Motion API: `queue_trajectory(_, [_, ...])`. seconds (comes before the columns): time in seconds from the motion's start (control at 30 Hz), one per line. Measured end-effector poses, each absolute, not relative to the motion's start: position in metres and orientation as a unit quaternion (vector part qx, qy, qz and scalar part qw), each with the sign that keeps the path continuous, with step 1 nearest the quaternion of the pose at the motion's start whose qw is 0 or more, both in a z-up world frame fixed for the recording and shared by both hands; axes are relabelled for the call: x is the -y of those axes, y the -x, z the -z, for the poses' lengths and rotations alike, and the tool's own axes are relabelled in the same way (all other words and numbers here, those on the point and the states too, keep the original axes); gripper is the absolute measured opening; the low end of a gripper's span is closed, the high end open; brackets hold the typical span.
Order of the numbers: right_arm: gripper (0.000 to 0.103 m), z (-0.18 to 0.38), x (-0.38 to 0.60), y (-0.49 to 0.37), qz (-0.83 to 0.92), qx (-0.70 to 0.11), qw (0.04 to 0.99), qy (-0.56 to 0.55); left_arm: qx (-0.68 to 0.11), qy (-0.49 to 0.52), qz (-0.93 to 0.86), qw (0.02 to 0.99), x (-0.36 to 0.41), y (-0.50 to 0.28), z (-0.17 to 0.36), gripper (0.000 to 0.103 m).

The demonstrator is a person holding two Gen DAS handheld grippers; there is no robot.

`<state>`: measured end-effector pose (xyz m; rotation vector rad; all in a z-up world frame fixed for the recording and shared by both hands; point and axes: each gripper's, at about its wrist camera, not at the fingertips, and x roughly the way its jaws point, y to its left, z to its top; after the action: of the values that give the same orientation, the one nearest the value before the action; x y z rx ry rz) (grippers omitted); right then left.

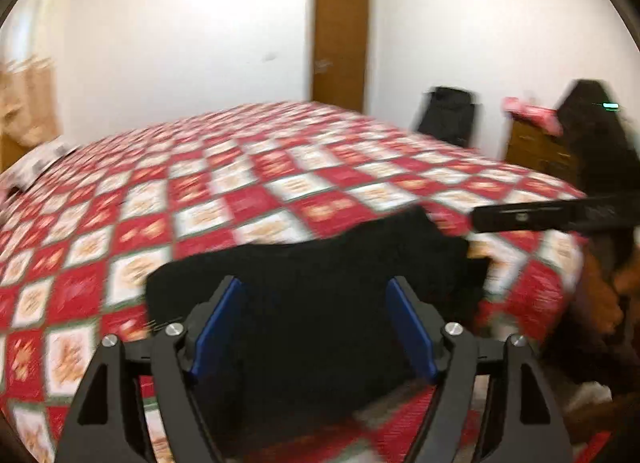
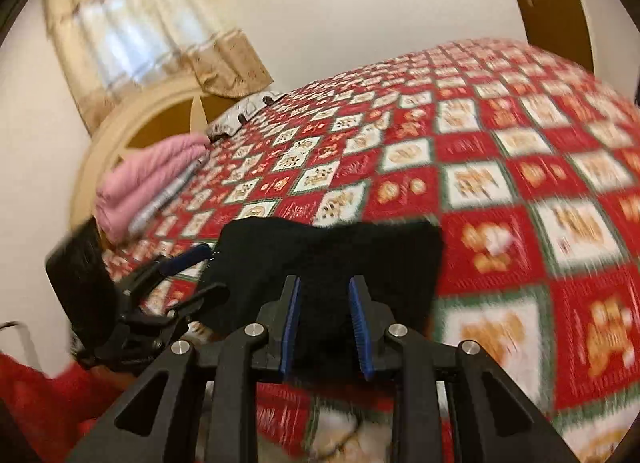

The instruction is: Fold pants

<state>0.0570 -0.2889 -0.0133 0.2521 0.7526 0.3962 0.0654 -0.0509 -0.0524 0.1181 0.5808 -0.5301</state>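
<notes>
- The left tongs point(image 1: 316, 327) stand spread wide, blue pads well apart, with only black cloth seen beyond the gap; nothing is pinched.
- Just ahead of them lie the pants point(image 1: 320, 263), a compact black bundle near the front edge of the bed point(image 1: 240, 167), resting on the red-and-white checked cover.
- The bundle looks folded over at least once already, so my read is that a fold has been laid down and let go on this side.
- Over to the right tongs point(image 2: 324, 327): the pads sit much closer together, narrow gap, with the dark cloth filling the space between them.
- Whether those pads actually press the cloth or merely frame it, I cannot tell; the picture is smeared by motion.
- From the right wrist view the left tongs show at the bundle's left edge, fingers apart, clear of the fabric.
- Next move, as I judge it: smooth the bundle, or find a free edge and carry it across for one more fold, keeping both corners level so the stack does not skew.
- Containers: none in sight. Only a pink folded blanket point(image 2: 148, 179) lies at the bed's far left edge, near the headboard.
</notes>
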Motion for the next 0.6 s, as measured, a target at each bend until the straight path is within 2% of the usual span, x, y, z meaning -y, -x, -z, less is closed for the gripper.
queue_trajectory(0.13, [0.027, 0.03, 0.267, -0.08, -0.173, -0.397, 0.898, -0.084, -0.328, -0.053, 0.207, 0.92, 0.034, -0.079, 0.08, 0.078])
queue_trajectory(0.3, [0.027, 0.055, 0.276, -0.051, -0.163, -0.431, 0.887, -0.038, -0.344, -0.051, 0.181, 0.92, 0.02, -0.076, 0.106, 0.078])
queue_trajectory(0.5, [0.027, 0.076, 0.299, -0.022, -0.173, -0.401, 0.898, -0.062, -0.334, -0.057, 0.18, 0.923, 0.022, -0.067, 0.102, 0.079])
queue_trajectory(0.6, [0.027, 0.07, 0.289, -0.019, -0.171, -0.408, 0.897, -0.029, -0.339, -0.057, 0.185, 0.921, 0.015, -0.063, 0.098, 0.079])
